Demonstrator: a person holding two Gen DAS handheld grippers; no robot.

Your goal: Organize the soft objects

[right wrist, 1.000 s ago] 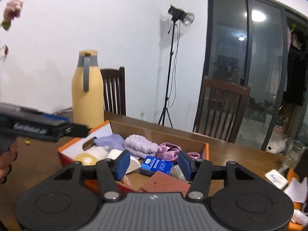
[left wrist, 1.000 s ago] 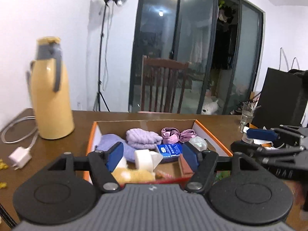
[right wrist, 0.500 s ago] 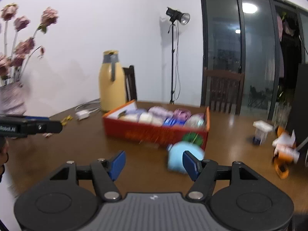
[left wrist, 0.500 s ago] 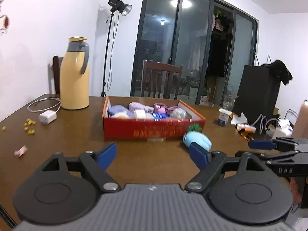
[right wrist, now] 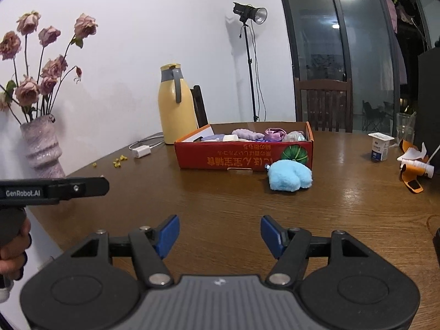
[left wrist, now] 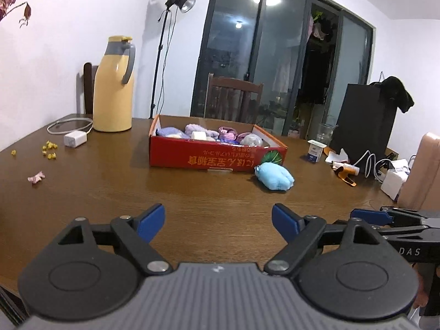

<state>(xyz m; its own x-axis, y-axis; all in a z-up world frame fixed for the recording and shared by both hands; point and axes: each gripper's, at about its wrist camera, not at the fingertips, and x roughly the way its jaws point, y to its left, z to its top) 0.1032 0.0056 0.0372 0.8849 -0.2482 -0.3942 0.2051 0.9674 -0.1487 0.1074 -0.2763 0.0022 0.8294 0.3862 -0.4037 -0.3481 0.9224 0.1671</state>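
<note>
The counter [left wrist: 110, 192] is spread beneath both tongs. The red box [left wrist: 217, 159], filled with soft items, is positioned well ahead of the left tongs [left wrist: 218, 221]. The blue plush [right wrist: 290, 175] is laid against the box front, ahead of the right tongs [right wrist: 220, 235]. Both tongs are held wide apart and nothing is gripped.

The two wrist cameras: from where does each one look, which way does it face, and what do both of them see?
Left wrist: sits behind the open left tongs, low over the table, facing the red box; the right tongs show at its right edge.
Right wrist: sits behind the open right tongs, facing the same box; the left tongs and a hand show at its left.
Shared: box, blue plush, yellow thermos.
</note>
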